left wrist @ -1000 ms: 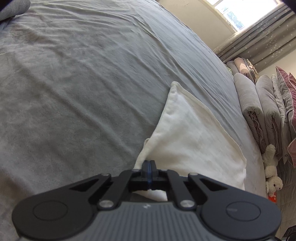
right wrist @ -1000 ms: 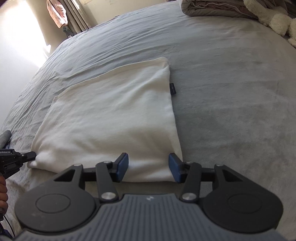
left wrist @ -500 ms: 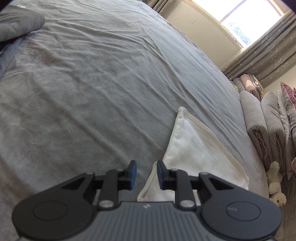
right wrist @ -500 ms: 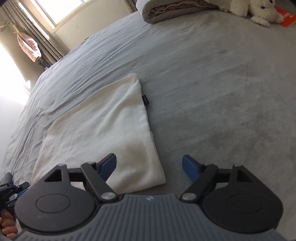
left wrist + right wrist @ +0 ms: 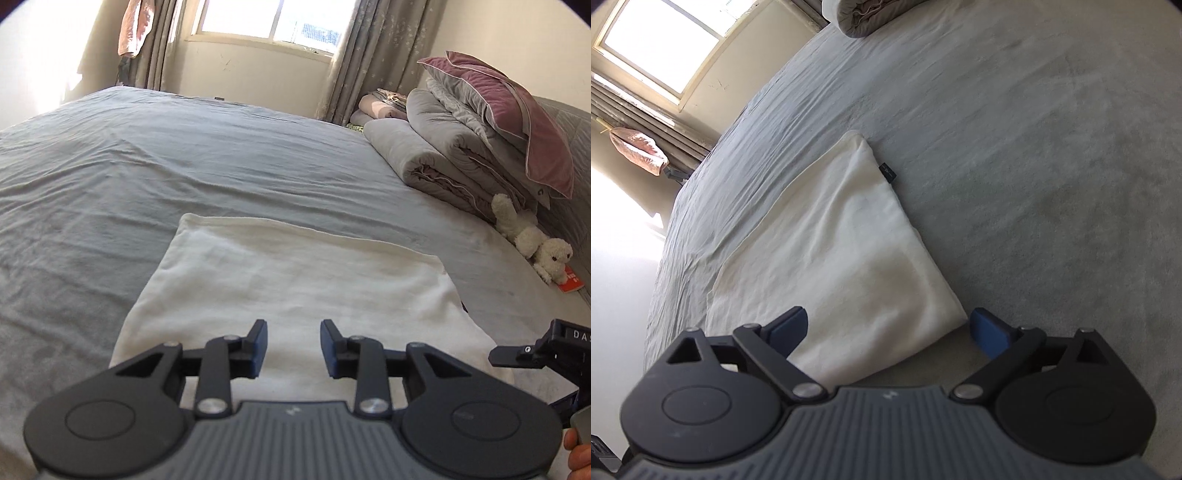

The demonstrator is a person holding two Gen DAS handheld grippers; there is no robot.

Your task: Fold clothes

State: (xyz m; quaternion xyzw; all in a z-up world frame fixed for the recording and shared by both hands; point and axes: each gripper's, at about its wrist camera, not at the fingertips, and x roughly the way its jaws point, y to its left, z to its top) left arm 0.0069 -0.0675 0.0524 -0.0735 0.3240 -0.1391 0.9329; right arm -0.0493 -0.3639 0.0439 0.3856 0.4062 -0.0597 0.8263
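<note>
Folded cream garment [image 5: 295, 280] flat on grey bedsheet [image 5: 184, 166], roughly rectangular, small dark tag [image 5: 887, 172] sticking out from its right edge. Left gripper [image 5: 293, 347] above the garment's near edge, jaws apart at a moderate gap, nothing between them, blue pads [image 5: 260, 345] over white fabric. Right gripper [image 5: 888, 326] spread wide, straddling the garment's near right corner, one pad over cloth, the other over bare sheet; contact with the fabric unclear. Part of the right gripper's body also visible at right edge of left wrist view, with fingertips of the holding hand [image 5: 578, 458]. Rolled grey duvets [image 5: 443, 147] and mauve pillow [image 5: 517, 122] stacked at the headboard side, white plush toy [image 5: 532, 236] beside them, orange booklet [image 5: 570, 284] just past the toy. Window [image 5: 266, 22] and curtains [image 5: 362, 55] beyond the bed.
</note>
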